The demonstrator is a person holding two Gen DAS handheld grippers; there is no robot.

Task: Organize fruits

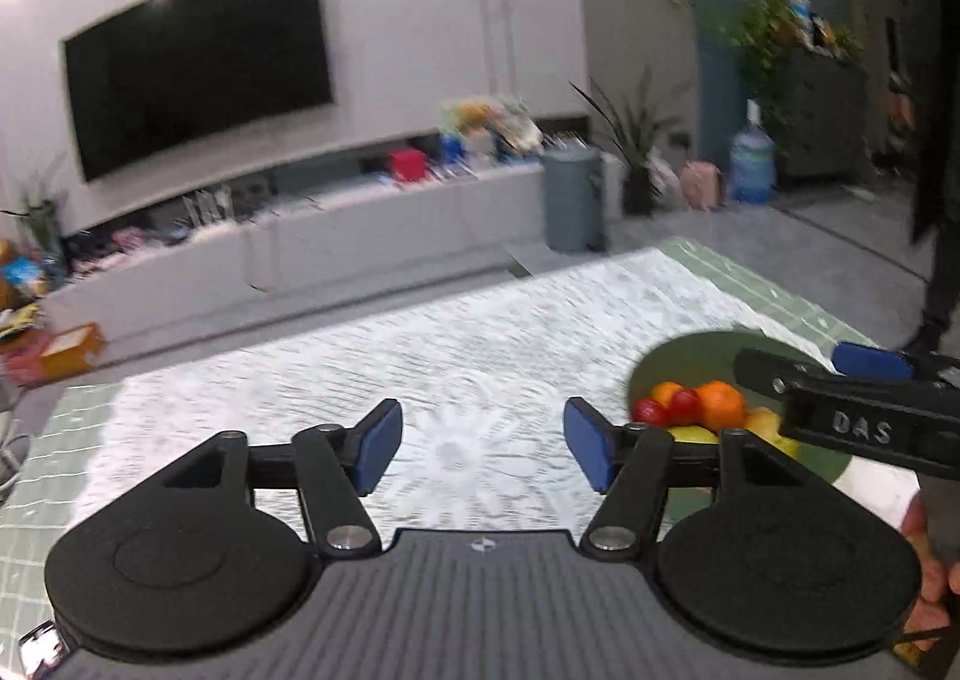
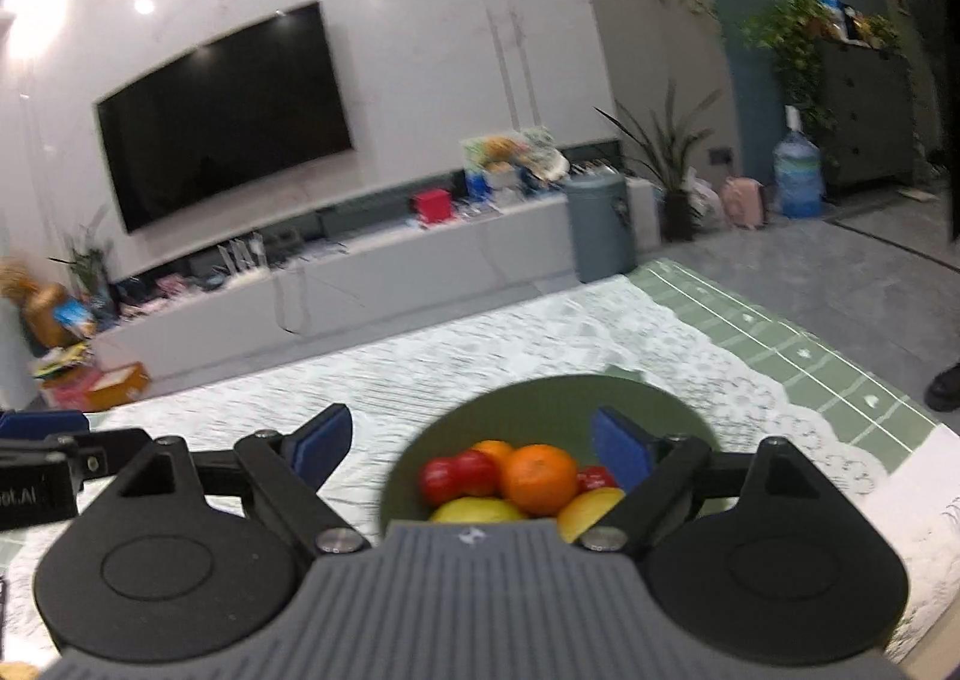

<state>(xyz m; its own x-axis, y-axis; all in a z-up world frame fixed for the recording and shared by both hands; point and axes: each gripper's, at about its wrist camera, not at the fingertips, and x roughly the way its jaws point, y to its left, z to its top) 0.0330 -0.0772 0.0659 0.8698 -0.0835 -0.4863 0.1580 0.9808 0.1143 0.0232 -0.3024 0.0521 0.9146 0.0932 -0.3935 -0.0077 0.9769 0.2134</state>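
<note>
A round green bowl (image 2: 558, 410) sits upright on the lace-covered tabletop (image 2: 480, 356), holding an orange (image 2: 538, 477), red tomatoes (image 2: 459, 476) and yellow lemons (image 2: 477, 511) heaped together inside.

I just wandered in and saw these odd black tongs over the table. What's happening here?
A person holds a two-finger gripper in each hand above a table with a lace cloth. Both the left gripper and the right gripper are open and hold nothing. Fruit sits piled in a green bowl: an orange, red fruits and yellow ones. The right gripper hovers by the bowl; the left is beside it, over bare cloth.
</note>
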